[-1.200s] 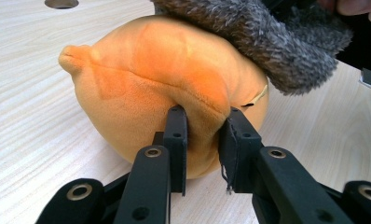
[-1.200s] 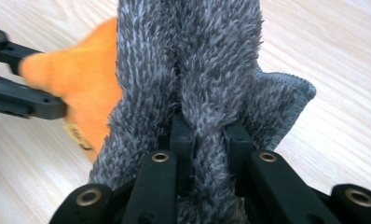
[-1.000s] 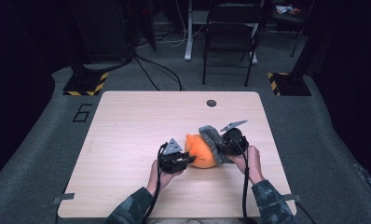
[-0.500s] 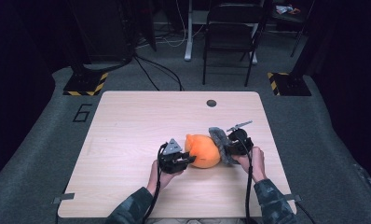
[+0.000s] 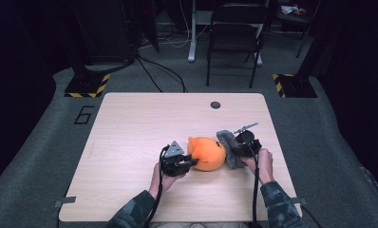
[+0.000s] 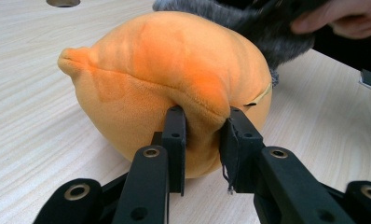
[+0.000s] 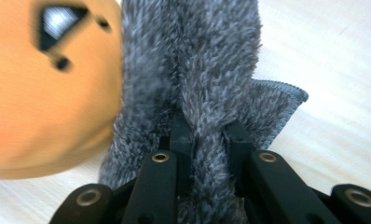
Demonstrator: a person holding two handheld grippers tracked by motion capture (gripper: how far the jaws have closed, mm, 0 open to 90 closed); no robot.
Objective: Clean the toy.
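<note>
The orange plush toy (image 5: 207,153) is sitting near the front of the table (image 5: 130,133), the grey fuzzy cloth (image 5: 229,148) pressing against its right side. The left gripper (image 5: 189,163) is pinching a fold of plush between nearly closed jaws; the right gripper (image 5: 238,144) is clamping the cloth. Wiping well probably means bracing the toy firmly. Both forearms are reaching in low from the near edge.

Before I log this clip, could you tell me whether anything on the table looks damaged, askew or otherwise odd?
Nothing looks damaged or spilled. The orange plush toy is dented where the left hand-held gripper pinches a fold of it, and the grey furry cloth bunches up in the right hand-held gripper. Both are soft things, simply squeezed.
</note>
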